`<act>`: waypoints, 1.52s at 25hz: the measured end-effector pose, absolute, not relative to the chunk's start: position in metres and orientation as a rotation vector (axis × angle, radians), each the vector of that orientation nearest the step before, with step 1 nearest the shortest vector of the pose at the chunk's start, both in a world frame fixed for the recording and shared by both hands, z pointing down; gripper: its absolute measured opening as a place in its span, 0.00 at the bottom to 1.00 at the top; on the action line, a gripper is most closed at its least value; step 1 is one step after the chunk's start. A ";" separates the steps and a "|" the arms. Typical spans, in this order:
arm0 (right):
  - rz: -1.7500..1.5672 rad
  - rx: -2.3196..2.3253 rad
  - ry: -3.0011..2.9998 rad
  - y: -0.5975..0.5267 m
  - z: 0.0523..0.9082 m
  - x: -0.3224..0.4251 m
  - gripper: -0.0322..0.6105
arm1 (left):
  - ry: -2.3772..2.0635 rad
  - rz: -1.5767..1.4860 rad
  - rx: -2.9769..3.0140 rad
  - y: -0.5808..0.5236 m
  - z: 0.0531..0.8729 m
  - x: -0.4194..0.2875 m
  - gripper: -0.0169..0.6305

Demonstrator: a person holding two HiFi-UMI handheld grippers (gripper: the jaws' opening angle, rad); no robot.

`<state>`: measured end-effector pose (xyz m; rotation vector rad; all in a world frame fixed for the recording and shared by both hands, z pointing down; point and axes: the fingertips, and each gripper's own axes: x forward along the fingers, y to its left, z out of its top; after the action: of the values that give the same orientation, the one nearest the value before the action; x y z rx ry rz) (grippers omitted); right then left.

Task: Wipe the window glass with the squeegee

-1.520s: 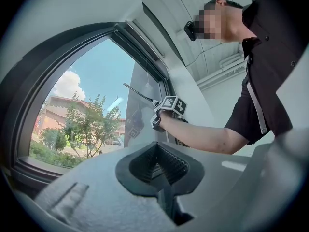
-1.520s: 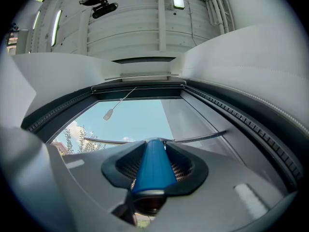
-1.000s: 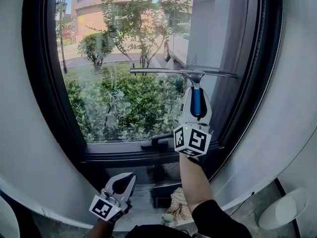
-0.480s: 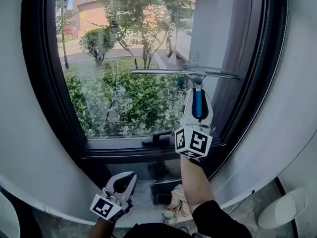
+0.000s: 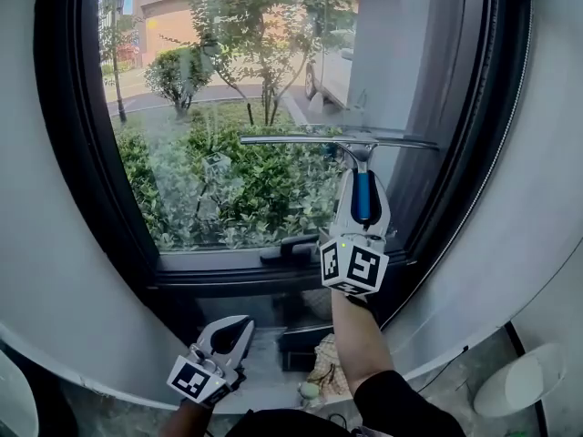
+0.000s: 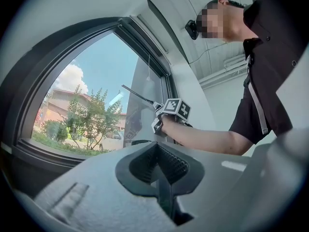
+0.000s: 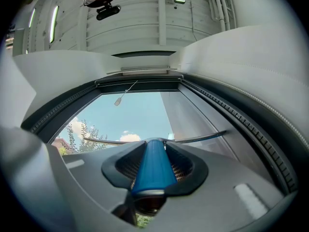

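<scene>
My right gripper (image 5: 362, 198) is shut on the blue handle (image 5: 363, 196) of the squeegee, held upright in front of the window glass (image 5: 228, 107). The squeegee's long blade (image 5: 337, 141) lies level against the lower right part of the pane. In the right gripper view the blue handle (image 7: 153, 166) fills the jaws and the blade (image 7: 193, 139) crosses the glass beyond. My left gripper (image 5: 228, 337) hangs low below the sill, shut with nothing in it. The left gripper view looks up at the right gripper (image 6: 157, 120) and the blade (image 6: 137, 94).
A dark window frame (image 5: 86, 171) curves round the glass, with a black latch handle (image 5: 290, 250) on the bottom rail. Grey wall (image 5: 528, 198) flanks both sides. A dark box (image 5: 305, 344) and a cloth (image 5: 330, 367) lie on the floor below.
The squeegee blade and the right gripper have slid slightly down the pane. The left gripper has stayed low in the same place.
</scene>
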<state>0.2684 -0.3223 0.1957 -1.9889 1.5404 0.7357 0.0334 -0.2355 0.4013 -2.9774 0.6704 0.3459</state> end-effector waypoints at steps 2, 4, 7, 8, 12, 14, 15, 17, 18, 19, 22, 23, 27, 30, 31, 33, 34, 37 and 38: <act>0.734 -1.992 1.544 -0.321 0.199 0.269 0.25 | 0.667 0.337 -2.977 -0.235 0.403 0.035 0.02; 0.733 -1.994 1.550 -0.321 0.202 0.269 0.25 | 0.666 0.332 -2.978 -0.234 0.404 0.036 0.02; 0.730 -2.001 1.559 -0.321 0.207 0.269 0.25 | 0.667 0.333 -2.980 -0.233 0.404 0.037 0.02; 0.727 -2.004 1.562 -0.320 0.209 0.269 0.25 | 0.668 0.333 -2.980 -0.233 0.404 0.037 0.02; 0.716 -2.014 1.568 -0.320 0.215 0.268 0.25 | 0.673 0.338 -2.988 -0.231 0.406 0.037 0.02; 0.711 -2.018 1.570 -0.320 0.217 0.268 0.25 | 0.680 0.340 -2.993 -0.231 0.408 0.036 0.02; 0.710 -2.020 1.572 -0.319 0.219 0.268 0.25 | 0.683 0.341 -2.995 -0.231 0.409 0.035 0.02; 0.710 -2.022 1.574 -0.319 0.222 0.267 0.25 | 0.683 0.342 -2.995 -0.231 0.410 0.035 0.02; 0.708 -2.023 1.575 -0.319 0.223 0.267 0.25 | 0.681 0.341 -2.995 -0.232 0.411 0.036 0.02; 0.706 -2.023 1.574 -0.319 0.224 0.267 0.25 | 0.678 0.339 -2.994 -0.232 0.411 0.036 0.02; 0.700 -2.026 1.568 -0.319 0.227 0.267 0.25 | 0.668 0.339 -2.991 -0.233 0.410 0.038 0.02; 0.698 -2.028 1.566 -0.319 0.228 0.267 0.25 | 0.666 0.341 -2.990 -0.233 0.410 0.037 0.02; 0.682 -2.024 1.562 -0.319 0.234 0.266 0.25 | 0.666 0.336 -2.987 -0.236 0.410 0.036 0.02; 0.668 -2.023 1.561 -0.320 0.238 0.267 0.25 | 0.667 0.324 -2.990 -0.238 0.411 0.035 0.02; 0.664 -2.023 1.560 -0.320 0.240 0.267 0.25 | 0.665 0.322 -2.990 -0.238 0.412 0.035 0.02; 0.660 -2.021 1.558 -0.320 0.242 0.267 0.25 | 0.660 0.320 -2.987 -0.239 0.412 0.035 0.02; 0.660 -2.021 1.558 -0.319 0.243 0.267 0.25 | 0.658 0.318 -2.987 -0.240 0.412 0.035 0.02; 0.656 -2.022 1.560 -0.319 0.247 0.266 0.25 | 0.651 0.310 -2.989 -0.240 0.413 0.035 0.02; 0.652 -2.024 1.562 -0.319 0.249 0.267 0.25 | 0.650 0.306 -2.990 -0.240 0.414 0.035 0.02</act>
<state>0.2665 -0.3189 0.2492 -2.0244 1.5618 0.6518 0.0350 -0.2400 0.4138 -2.9904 0.6500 0.3060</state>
